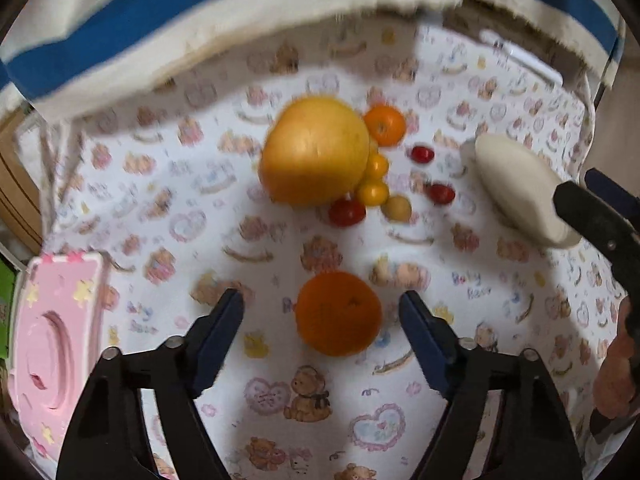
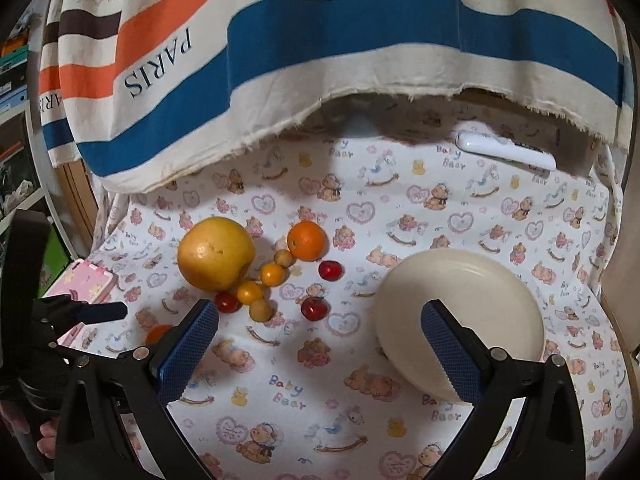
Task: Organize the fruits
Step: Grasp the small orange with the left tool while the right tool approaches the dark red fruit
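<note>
An orange (image 1: 338,312) lies on the bear-print cloth between the fingers of my left gripper (image 1: 322,316), which is open; a gap shows on each side of the fruit. Beyond it sit a large yellow citrus (image 1: 314,150), a smaller orange (image 1: 385,125), several small yellow fruits (image 1: 374,192) and three red tomatoes (image 1: 347,212). A cream plate (image 2: 480,280) rests to the right. My right gripper (image 2: 320,348) is open and low over the cloth, its right finger in front of the plate's near rim, with nothing between the pads.
A pink box (image 1: 56,336) stands at the table's left edge. A white remote-like object (image 2: 506,150) lies at the back right. A striped "PARIS" cloth (image 2: 320,40) hangs over the far side. A hand (image 1: 616,376) holds the right gripper.
</note>
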`<state>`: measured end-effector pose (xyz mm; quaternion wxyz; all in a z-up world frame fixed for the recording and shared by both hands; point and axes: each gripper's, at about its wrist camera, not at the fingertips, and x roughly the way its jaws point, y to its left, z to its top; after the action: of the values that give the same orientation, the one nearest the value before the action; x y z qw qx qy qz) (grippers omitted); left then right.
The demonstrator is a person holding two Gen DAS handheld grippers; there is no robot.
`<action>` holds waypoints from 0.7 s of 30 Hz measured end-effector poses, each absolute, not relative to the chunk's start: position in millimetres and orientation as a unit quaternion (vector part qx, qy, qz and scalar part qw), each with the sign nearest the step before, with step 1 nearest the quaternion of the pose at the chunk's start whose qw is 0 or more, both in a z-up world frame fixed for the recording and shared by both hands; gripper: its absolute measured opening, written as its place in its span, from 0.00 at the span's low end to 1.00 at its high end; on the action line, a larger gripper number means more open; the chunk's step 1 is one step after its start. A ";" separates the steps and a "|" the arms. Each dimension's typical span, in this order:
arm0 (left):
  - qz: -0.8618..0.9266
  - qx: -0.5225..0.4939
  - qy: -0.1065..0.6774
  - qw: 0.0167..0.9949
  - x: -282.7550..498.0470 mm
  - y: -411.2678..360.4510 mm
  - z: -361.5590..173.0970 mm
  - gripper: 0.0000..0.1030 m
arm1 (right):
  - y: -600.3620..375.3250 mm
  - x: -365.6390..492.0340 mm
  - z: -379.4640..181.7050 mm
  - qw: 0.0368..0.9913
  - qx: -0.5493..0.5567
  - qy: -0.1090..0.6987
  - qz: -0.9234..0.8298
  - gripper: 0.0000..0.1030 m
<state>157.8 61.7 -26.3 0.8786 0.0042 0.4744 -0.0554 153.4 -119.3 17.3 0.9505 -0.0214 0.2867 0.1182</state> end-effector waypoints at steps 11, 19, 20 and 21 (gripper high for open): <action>-0.079 -0.032 0.513 0.854 166.5 67.6 -45.8 0.56 | -121.1 162.3 5.9 0.945 -0.025 0.309 0.106 0.99; -0.102 -0.024 0.507 0.856 161.5 61.3 -45.9 0.45 | -123.4 168.4 1.0 0.940 -0.018 0.323 0.110 0.93; -0.102 -0.021 0.504 0.857 160.6 60.7 -45.2 0.45 | -123.8 169.0 0.8 0.938 -0.014 0.326 0.114 0.92; -0.099 -0.019 0.501 0.859 160.5 59.3 -44.3 0.44 | -124.0 168.9 0.9 0.937 -0.012 0.327 0.119 0.91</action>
<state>160.5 59.3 -44.3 0.8595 -0.0188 0.5011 -0.0994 168.9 -124.0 0.9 0.9374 -0.0116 0.3271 0.1189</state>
